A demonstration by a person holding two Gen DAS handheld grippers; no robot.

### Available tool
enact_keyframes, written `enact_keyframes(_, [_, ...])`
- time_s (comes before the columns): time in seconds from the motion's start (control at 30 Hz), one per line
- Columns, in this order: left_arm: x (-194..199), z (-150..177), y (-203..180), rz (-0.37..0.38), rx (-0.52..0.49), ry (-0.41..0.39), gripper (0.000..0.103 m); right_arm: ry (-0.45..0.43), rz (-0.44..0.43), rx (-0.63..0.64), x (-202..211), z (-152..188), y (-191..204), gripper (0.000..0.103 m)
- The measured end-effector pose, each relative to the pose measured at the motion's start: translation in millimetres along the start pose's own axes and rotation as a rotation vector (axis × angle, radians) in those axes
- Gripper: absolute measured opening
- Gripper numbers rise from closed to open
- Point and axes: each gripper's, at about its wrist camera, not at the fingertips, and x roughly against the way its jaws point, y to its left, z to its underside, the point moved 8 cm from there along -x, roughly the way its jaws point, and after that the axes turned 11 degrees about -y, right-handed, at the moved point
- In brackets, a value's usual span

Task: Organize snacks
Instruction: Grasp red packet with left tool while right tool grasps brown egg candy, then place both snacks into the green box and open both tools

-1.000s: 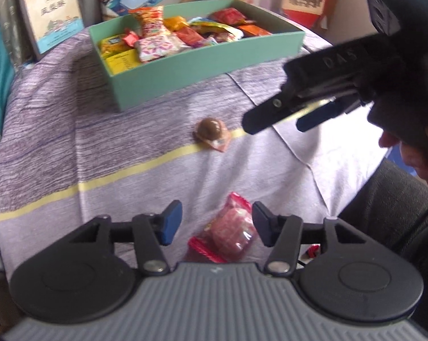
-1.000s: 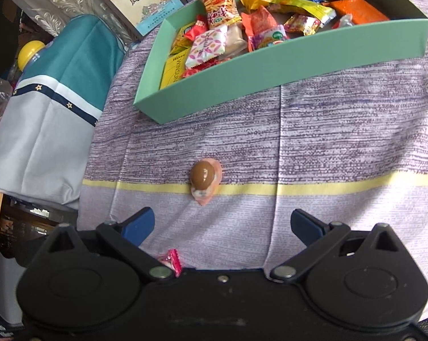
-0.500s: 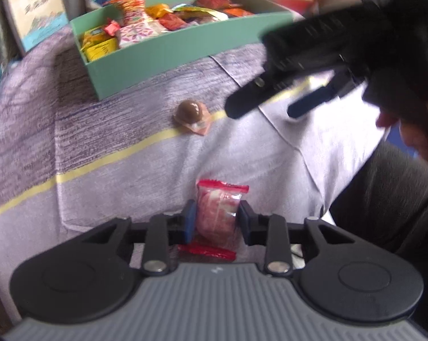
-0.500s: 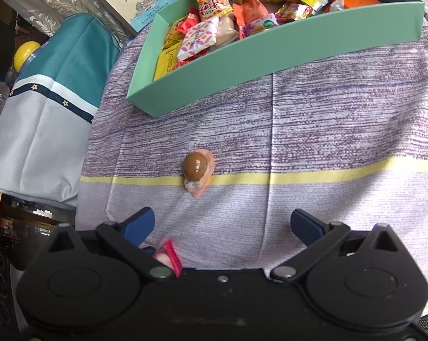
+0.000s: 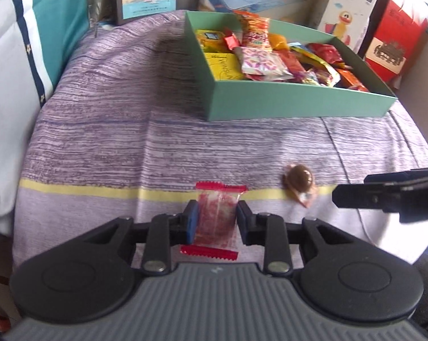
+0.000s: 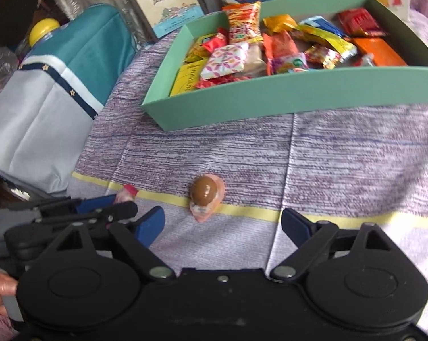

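Candy packet (image 5: 216, 216), clear with red crimped ends, clamped in left jaws; right jaws wide apart.

- The purple striped cloth table cover (image 5: 106, 119) is looking soft and woven.
- The clear shiny plastic candy wrapper with red ends (image 5: 215, 218) is gleaming.
- The green matt cardboard box (image 6: 270, 99) is looking smooth.
- The round glossy brown chocolate (image 6: 204, 190) is shining.

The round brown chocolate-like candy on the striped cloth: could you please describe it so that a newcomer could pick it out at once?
Start at the mint-green cardboard box full of wrapped snacks, then look nearer, to the yellow stripe across the purple cloth. On that stripe lies the glossy brown dome candy on a pink wrapper, just ahead of the open right gripper. Unlike the flat red-edged clear packet in the left gripper, it is round, brown and unheld.
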Motion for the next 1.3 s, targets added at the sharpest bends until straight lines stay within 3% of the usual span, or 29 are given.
enact_keyframes(0.13, [-7.5, 2.9, -0.4, -0.02, 0.0, 0.005, 0.034, 0.003, 0.019, 0.065, -11.6, -3.9, 11.8, 0.076])
enact_keyframes(0.17, [-8.4, 2.8, 1.0, -0.029, 0.002, 0.002, 0.036, 0.001, 0.02, 0.078, -13.9, -4.7, 14.5, 0.068])
enact_keyframes(0.3, [-5.1, 4.0, 13.1, -0.044, 0.048, -0.013, 0.051, 0.007, 0.013, 0.114, -26.7, -4.0, 25.3, 0.049])
enact_keyframes(0.57, [-4.4, 5.6, 22.3, -0.052, 0.07, -0.01, 0.063, 0.015, 0.011, 0.205, -45.3, -0.3, 41.7, 0.044])
enact_keyframes(0.77, [-7.0, 5.3, 20.1, -0.062, 0.062, -0.007, 0.065, -0.02, 0.062, 0.391, -54.4, 3.4, 52.5, 0.044])
enact_keyframes(0.9, [-7.3, 5.7, 19.5, -0.069, 0.058, -0.008, 0.065, -0.048, 0.067, 0.439, -51.5, 4.1, 54.7, 0.028])
enact_keyframes(0.97, [-7.8, 5.3, 18.9, -0.074, 0.051, -0.003, 0.065, -0.044, 0.059, 0.422, -49.0, 2.0, 53.9, 0.027])
enact_keyframes(1.07, [-9.8, 4.5, 15.7, -0.075, 0.031, 0.008, 0.064, -0.036, 0.031, 0.318, -43.6, -4.7, 42.9, 0.027])
enact_keyframes(1.1, [-10.5, 4.1, 13.8, -0.077, 0.012, 0.008, 0.057, -0.039, 0.027, 0.281, -41.0, -8.3, 37.0, 0.027])
enact_keyframes(1.13, [-10.2, 3.9, 10.3, -0.078, -0.016, 0.005, 0.042, -0.044, 0.025, 0.249, -37.8, -11.2, 31.3, 0.027])
enact_keyframes(1.17, [-9.9, 4.0, 5.8, -0.081, -0.05, 0.003, 0.034, -0.05, 0.025, 0.228, -34.8, -13.8, 26.4, 0.027])
enact_keyframes(1.2, [-9.5, 4.3, 2.1, -0.088, -0.077, 0.003, 0.029, -0.059, 0.027, 0.209, -32.7, -16.0, 21.2, 0.027])
enact_keyframes(1.3, [-8.2, 3.8, -2.6, -0.091, -0.068, 0.001, 0.028, -0.083, 0.029, 0.166, -22.7, -21.8, 9.0, 0.027])
